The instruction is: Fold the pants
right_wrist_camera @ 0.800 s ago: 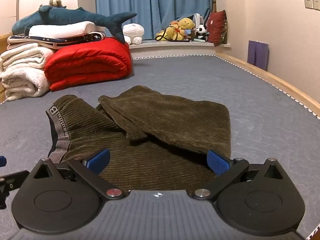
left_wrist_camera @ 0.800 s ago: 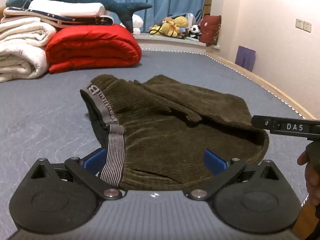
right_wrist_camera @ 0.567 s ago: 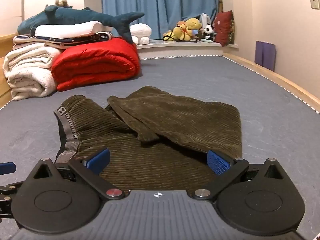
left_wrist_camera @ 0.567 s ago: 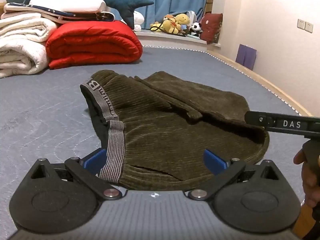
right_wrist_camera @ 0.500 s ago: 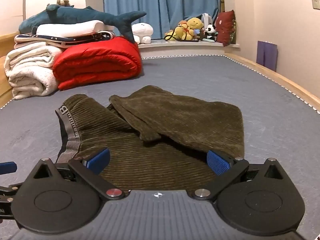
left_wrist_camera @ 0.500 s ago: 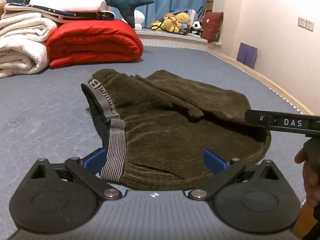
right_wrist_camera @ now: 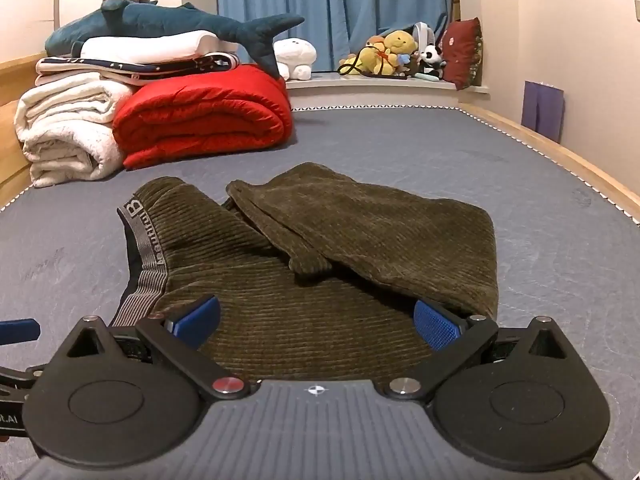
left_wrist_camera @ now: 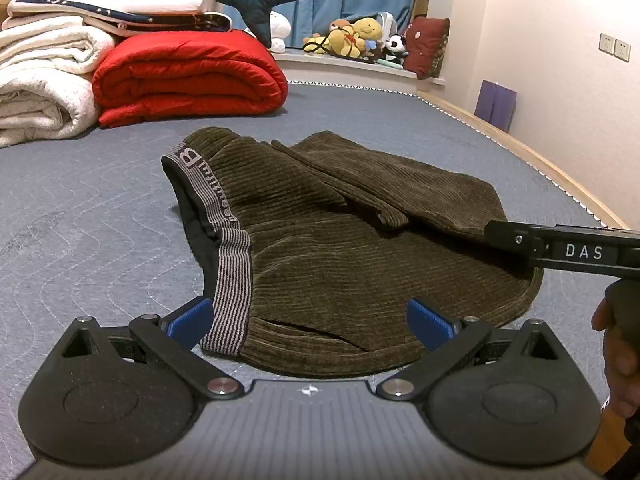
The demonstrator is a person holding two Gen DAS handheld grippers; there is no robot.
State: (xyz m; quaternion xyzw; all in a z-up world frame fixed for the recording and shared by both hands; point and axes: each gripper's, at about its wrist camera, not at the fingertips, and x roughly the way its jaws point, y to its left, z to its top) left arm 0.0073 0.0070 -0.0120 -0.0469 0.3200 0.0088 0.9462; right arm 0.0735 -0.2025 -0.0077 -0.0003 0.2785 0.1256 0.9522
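The pants lie folded on the grey bed, a dark olive corduroy bundle with the striped grey waistband along its left edge and the legs doubled over on top toward the right; in the right wrist view the same pants sit just ahead of the camera. The left tongs hang spread wide over the near edge of the pants, one blue pad beside the waistband end, the other over the near hem, nothing between them; the right tongs stand equally wide apart above the near part of the cloth, gripping nothing. A hand shows at the right edge of the left view, holding the other tool. At the far end of the bed sit a rolled red quilt, white blankets and a plush shark; blue curtains hang behind.
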